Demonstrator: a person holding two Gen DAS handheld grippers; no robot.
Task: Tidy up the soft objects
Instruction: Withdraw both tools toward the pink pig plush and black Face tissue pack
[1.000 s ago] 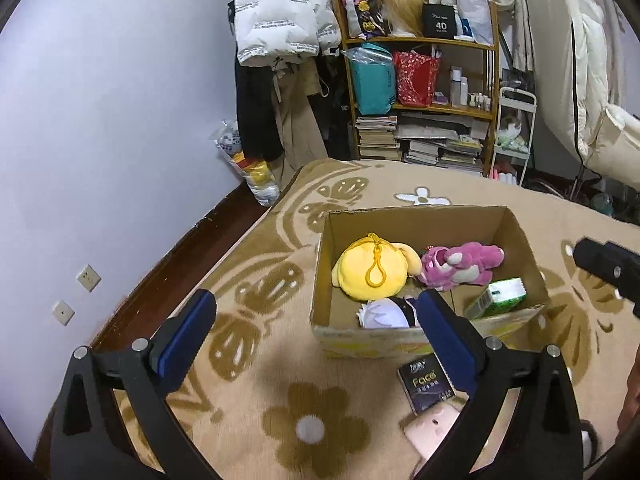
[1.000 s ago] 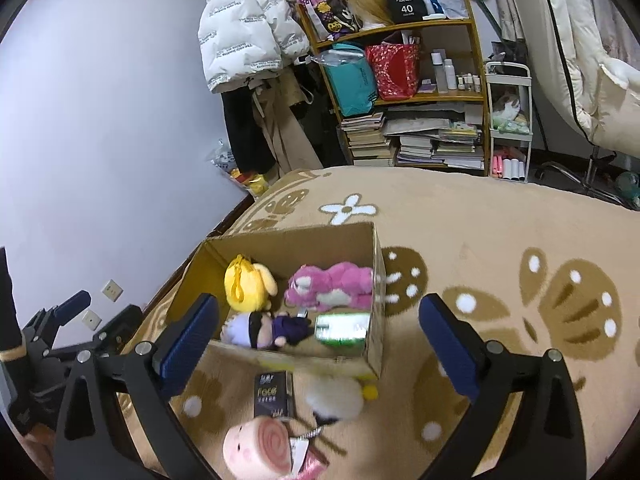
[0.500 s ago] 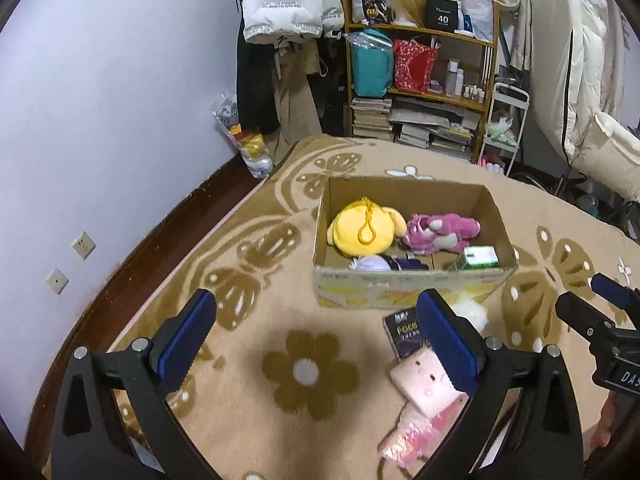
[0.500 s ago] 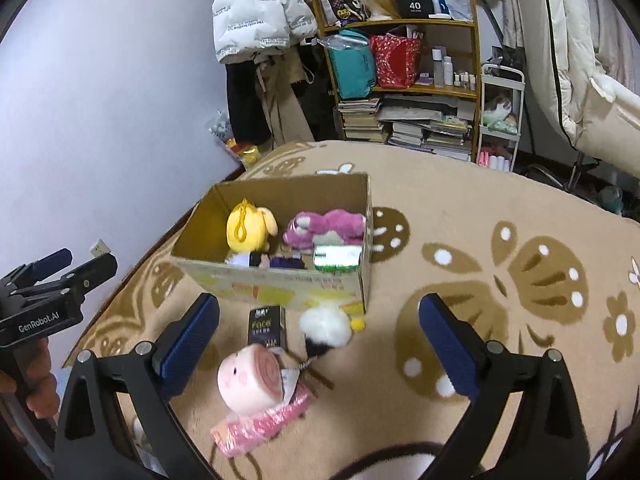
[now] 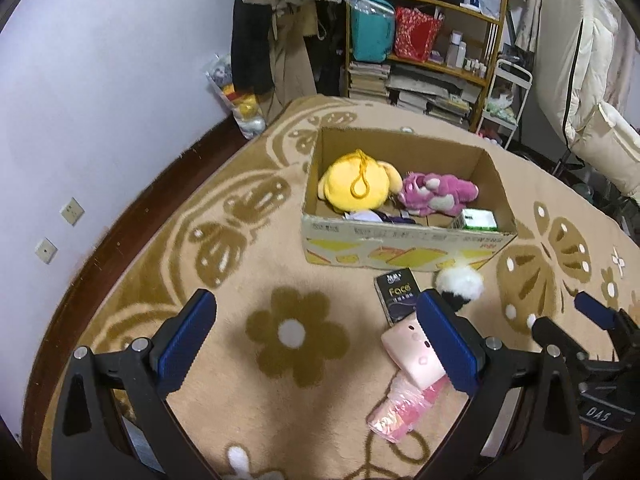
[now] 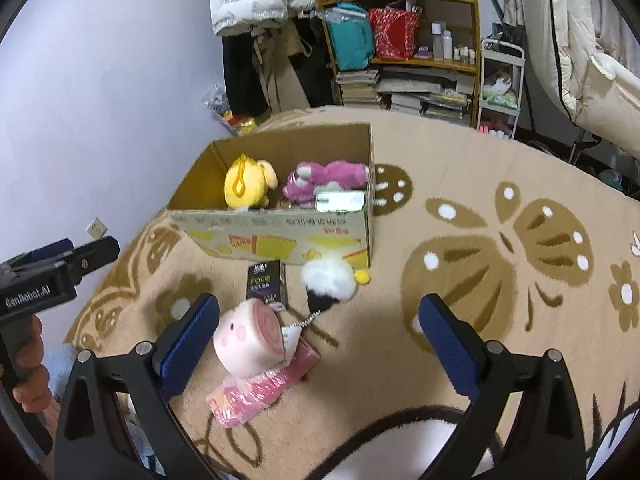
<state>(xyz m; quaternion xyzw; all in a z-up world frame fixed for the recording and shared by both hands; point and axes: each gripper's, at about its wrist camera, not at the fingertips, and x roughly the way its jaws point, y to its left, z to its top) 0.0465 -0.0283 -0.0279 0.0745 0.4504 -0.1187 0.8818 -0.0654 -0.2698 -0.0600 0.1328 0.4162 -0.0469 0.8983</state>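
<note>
A cardboard box (image 5: 404, 242) (image 6: 276, 232) stands on the carpet. It holds a yellow plush (image 5: 356, 186) (image 6: 244, 182), a pink plush (image 5: 436, 196) (image 6: 324, 178), a green-white pack (image 5: 478, 219) and a purple doll (image 5: 380, 217). In front of it lie a pink pig plush (image 5: 412, 354) (image 6: 250, 338), a white-black fluffy toy (image 5: 458, 286) (image 6: 330, 278), a dark "Face" pack (image 5: 398, 294) (image 6: 266, 282) and a pink wrapped pack (image 5: 404, 406) (image 6: 264, 390). My left gripper (image 5: 316, 352) is open and empty. My right gripper (image 6: 320, 350) is open and empty, above the pig.
A shelf (image 5: 424, 36) with bags, books and bottles stands against the far wall, beside hanging coats (image 5: 276, 20). A white trolley (image 5: 504, 96) and bedding (image 5: 600, 80) are at the right. A patterned carpet (image 5: 200, 240) covers the floor; the wall is at the left.
Both grippers have pulled back and up from the box. The items on the carpet in front of the box have come into fuller view. Nothing was grasped.
</note>
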